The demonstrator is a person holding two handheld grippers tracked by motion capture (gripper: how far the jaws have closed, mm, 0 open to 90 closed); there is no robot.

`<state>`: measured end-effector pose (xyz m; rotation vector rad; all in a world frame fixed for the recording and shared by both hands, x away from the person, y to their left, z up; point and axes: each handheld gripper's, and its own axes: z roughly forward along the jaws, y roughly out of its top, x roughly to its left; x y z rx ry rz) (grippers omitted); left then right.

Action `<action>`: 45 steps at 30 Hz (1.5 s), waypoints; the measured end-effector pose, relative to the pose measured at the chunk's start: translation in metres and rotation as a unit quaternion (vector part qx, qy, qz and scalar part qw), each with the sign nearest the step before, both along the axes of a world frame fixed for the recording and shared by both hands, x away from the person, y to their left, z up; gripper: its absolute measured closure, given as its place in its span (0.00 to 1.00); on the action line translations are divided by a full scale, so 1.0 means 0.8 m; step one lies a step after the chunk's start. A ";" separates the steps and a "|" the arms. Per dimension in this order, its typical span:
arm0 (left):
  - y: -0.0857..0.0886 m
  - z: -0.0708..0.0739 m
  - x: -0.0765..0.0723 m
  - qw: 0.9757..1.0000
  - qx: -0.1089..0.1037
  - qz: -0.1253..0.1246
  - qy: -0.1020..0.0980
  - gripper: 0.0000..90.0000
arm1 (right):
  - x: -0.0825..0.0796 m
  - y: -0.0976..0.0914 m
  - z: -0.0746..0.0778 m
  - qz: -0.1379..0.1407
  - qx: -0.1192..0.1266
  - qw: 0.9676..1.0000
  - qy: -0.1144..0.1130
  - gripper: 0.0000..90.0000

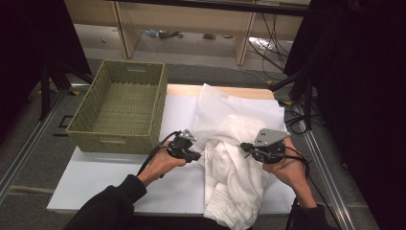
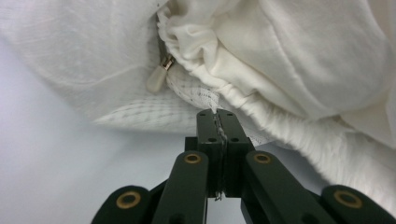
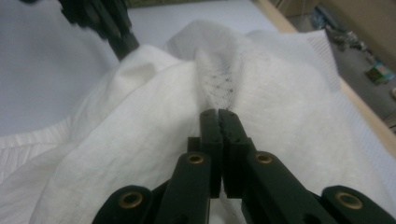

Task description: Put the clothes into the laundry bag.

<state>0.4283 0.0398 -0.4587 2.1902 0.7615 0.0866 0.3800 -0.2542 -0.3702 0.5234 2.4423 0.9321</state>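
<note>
A crumpled white garment (image 1: pixel 234 124) lies on the white table (image 1: pixel 95 177), right of centre. My left gripper (image 1: pixel 196 155) is at the garment's left edge. In the left gripper view its jaws (image 2: pixel 217 115) are shut, with a thin strip of the gathered hem (image 2: pixel 243 100) pinched between them. A pale zipper pull (image 2: pixel 156 78) hangs just beyond. My right gripper (image 1: pixel 245 147) sits on the garment's right side. Its jaws (image 3: pixel 218 114) are shut on a raised fold of the garment (image 3: pixel 219 79). The left gripper (image 3: pixel 116 32) shows at the top left of the right gripper view.
A green woven basket (image 1: pixel 115 140) stands empty at the table's back left, close to the left gripper. Bare white table surface (image 2: pixel 56 158) lies left of the garment. Wooden furniture legs and cables are on the floor beyond the table. Dark stands flank both sides.
</note>
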 end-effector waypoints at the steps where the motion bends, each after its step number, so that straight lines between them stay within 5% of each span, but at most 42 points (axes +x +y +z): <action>1: 0.007 0.004 -0.003 1.000 0.006 -0.006 -0.004 0.99 | 0.000 0.002 -0.004 -0.008 -0.003 1.000 0.013 1.00; 7: 0.051 0.008 -0.033 1.000 0.021 0.001 -0.021 0.99 | 0.006 0.005 -0.019 -0.011 -0.021 0.999 0.024 1.00; 11: 0.077 0.007 -0.051 1.000 0.015 0.012 -0.014 0.99 | 0.006 0.004 -0.015 -0.018 -0.017 1.000 0.017 1.00; 12: 0.088 0.003 -0.063 1.000 -0.003 0.011 0.006 0.99 | 0.005 0.004 -0.011 -0.020 -0.013 1.000 0.011 1.00; 16: 0.088 -0.006 -0.080 1.000 0.004 -0.005 0.009 0.98 | 0.004 0.004 -0.003 -0.011 -0.011 1.000 -0.002 1.00; 18: 0.078 -0.005 -0.083 1.000 0.018 -0.019 0.007 0.87 | 0.002 0.004 0.003 -0.010 -0.009 1.000 -0.010 1.00; 19: 0.070 0.003 -0.081 0.999 0.027 -0.010 -0.017 0.76 | 0.001 0.004 0.005 -0.010 -0.007 1.000 -0.013 1.00; 22: 0.050 0.022 -0.080 0.999 0.005 0.012 -0.046 0.56 | -0.001 0.001 0.011 -0.020 -0.001 1.000 -0.015 1.00; 25: 0.018 0.033 -0.086 0.998 -0.033 -0.027 -0.035 0.52 | 0.000 -0.003 0.015 -0.018 0.001 1.000 -0.025 1.00; 29: -0.029 0.033 -0.093 0.998 -0.024 -0.061 -0.025 0.40 | -0.001 -0.006 0.018 -0.019 0.003 0.999 -0.027 1.00; 32: -0.057 0.025 -0.087 0.998 -0.041 -0.052 0.013 0.29 | -0.001 -0.007 0.020 -0.021 0.006 0.999 -0.029 1.00; 35: -0.079 0.015 -0.075 0.998 -0.041 -0.037 0.013 0.24 | -0.001 -0.007 0.021 -0.021 0.008 0.999 -0.030 1.00; 38: -0.095 0.006 -0.055 0.998 -0.051 -0.025 0.003 0.34 | -0.001 -0.007 0.021 -0.020 0.009 0.999 -0.030 1.00; 42: -0.102 0.005 -0.039 0.997 -0.077 -0.018 0.002 0.86 | -0.002 -0.007 0.021 -0.020 0.009 0.999 -0.031 1.00; 45: -0.106 0.020 -0.025 0.997 -0.039 0.004 -0.061 0.90 | -0.005 -0.008 0.025 -0.020 0.015 0.999 -0.032 1.00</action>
